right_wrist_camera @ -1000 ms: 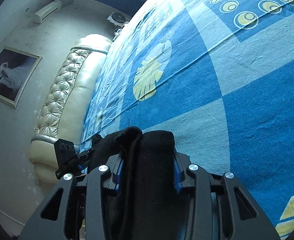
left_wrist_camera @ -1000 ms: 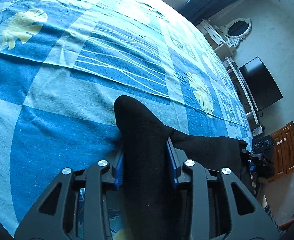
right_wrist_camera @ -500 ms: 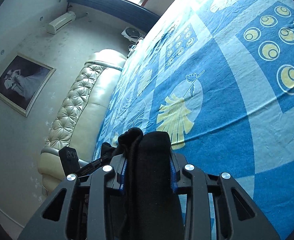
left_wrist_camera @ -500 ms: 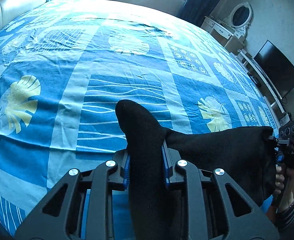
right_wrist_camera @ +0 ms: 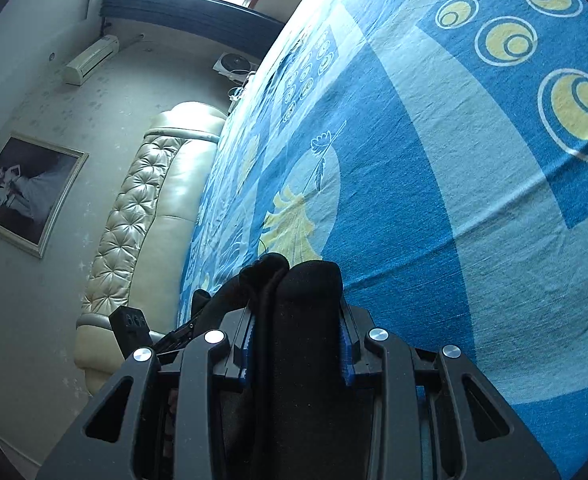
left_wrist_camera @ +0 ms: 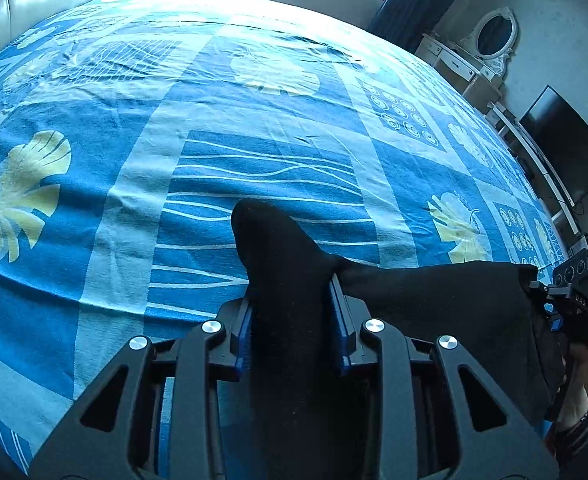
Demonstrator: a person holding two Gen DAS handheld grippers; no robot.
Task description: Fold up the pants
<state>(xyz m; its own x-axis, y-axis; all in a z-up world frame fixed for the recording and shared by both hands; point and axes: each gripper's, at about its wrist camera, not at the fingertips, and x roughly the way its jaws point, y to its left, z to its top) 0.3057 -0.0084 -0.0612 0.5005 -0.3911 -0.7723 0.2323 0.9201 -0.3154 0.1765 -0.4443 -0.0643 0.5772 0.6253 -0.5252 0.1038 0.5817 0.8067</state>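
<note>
Bed [left_wrist_camera: 93, 208] view had widened over the last second: both grippers lifted the black pants [left_wrist_camera: 434, 304] clear, stretched between them. Left gripper [left_wrist_camera: 289, 332] and right gripper [right_wrist_camera: 296, 344] stayed clamped on bunched fabric. Probably repositioning before laying flat.

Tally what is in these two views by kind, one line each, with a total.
Black pants: 1, held up between both grippers
Grippers: 2, left gripper and right gripper, each shut on the pants
Bed with blue patterned sheet: 1
Padded headboard: 1
Television: 1
Oval mirror: 1
Framed picture: 1
Air conditioner: 1
Total: 9
</note>
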